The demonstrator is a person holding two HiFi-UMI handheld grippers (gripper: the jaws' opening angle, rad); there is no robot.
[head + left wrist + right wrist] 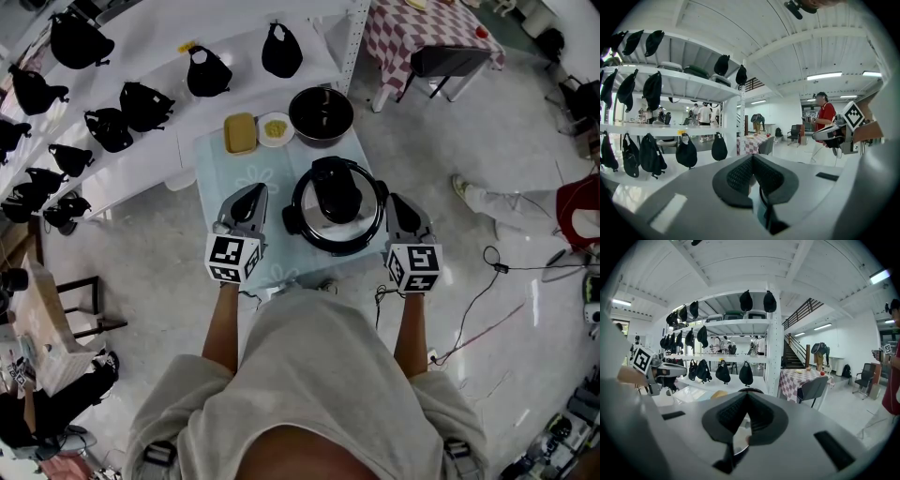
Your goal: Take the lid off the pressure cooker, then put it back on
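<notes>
Nearest the camera: both forearms reach out level from the torso, one on each side of the pressure cooker (pixel 336 204).

- Left hand-held gripper (pixel 253 193): jaws fully together with nothing in them. Its own view shows the ribbed pads meeting edge to edge. It sits just beside the cooker's left flank, and I can't confirm contact.
- Right hand-held gripper (pixel 395 201): same story. The jaws are closed on themselves and hold nothing, and it sits close to the cooker's right flank.
- My read on the symmetric stance is that it brackets the pot, so either hand can steady the body while the other works the lid. That's a judgement, not something visible.

The lid (pixel 337 190) is seated on the cooker and looks centred and level. It has a black domed centre with a bright chrome ring around it and black lugs at the sides. I can't tell whether it's locked.

The cooker stands near the front of the pale blue counter (pixel 214 159), within easy reach.

With the lid on and both grippers empty, this could be before the lid comes off or after it's gone back on. The frames don't settle which.

Further back on the counter are a yellow block (pixel 240 132), a small dish (pixel 276 128) and a dark bowl (pixel 321 114), all well clear of the cooker. Beyond that is a white shelf (pixel 159 56) hung with black bags (pixel 207 73).
</notes>
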